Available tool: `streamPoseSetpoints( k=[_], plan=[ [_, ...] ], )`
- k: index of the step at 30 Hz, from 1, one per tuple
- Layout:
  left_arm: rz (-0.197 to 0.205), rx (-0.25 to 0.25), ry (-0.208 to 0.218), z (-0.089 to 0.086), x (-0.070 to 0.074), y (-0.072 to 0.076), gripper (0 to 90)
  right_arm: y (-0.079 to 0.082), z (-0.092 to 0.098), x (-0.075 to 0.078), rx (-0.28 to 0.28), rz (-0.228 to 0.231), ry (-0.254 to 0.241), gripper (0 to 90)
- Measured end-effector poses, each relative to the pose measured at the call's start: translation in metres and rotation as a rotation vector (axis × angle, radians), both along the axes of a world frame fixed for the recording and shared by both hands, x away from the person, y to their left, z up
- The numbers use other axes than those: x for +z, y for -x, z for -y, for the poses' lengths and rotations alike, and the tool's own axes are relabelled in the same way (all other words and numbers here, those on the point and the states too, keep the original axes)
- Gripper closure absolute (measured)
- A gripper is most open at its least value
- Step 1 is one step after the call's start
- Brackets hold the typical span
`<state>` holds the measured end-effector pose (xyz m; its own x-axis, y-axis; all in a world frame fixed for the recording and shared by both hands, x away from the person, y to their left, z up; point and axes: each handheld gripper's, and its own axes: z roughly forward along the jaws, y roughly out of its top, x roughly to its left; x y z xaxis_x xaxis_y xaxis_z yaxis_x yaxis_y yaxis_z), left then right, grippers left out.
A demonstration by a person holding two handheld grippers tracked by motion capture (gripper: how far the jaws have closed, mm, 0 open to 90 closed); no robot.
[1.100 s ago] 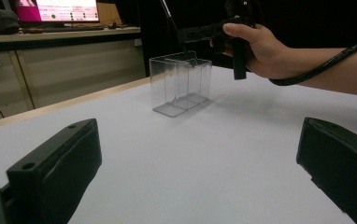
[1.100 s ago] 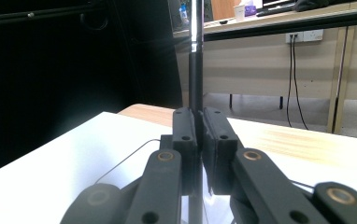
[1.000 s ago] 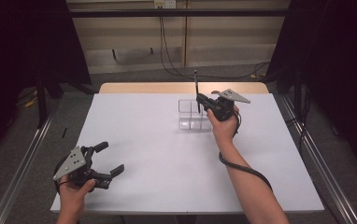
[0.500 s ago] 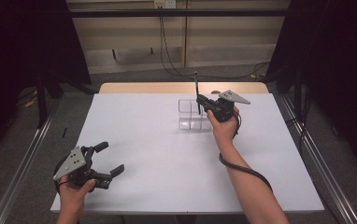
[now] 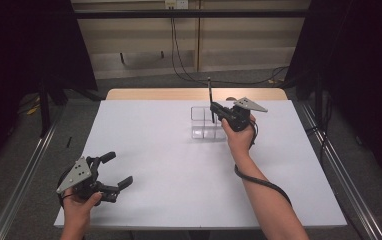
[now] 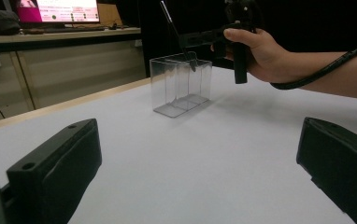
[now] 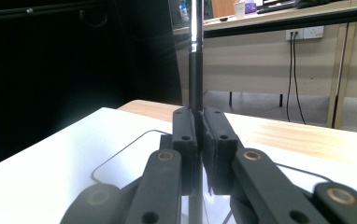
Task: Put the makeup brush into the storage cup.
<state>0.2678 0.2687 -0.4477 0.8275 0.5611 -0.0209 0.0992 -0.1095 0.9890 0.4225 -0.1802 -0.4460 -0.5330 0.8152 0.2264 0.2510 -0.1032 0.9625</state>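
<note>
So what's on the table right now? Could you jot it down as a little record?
Surface: white table
Container: clear box, divided into compartments, at the far side
Right hand-held gripper: shut on a black pen, held upright over the box
Left hand-held gripper: open, holding nothing, near the front left corner
Pen tip: hidden, depth in box unclear

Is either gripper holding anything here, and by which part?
The right gripper is shut on a thin black pen, clamped partway along its shaft, upright over the clear box. The left gripper is open, holding nothing.
</note>
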Motion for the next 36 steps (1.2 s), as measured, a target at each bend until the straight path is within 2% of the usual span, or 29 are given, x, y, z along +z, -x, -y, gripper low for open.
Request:
streamPoseSetpoints(
  k=[26, 36],
  plan=[
    [0.001, 0.001, 0.007, 0.0005, 0.0005, 0.0003, 0.0, 0.0047, 0.0054, -0.0040, 0.002, -0.004, -0.006, 84.4],
    [0.002, 0.003, -0.002, -0.0007, 0.0008, 0.0002, 0.0, 0.0060, 0.0048, -0.0043, 0.008, -0.005, -0.006, 84.4]
  ],
)
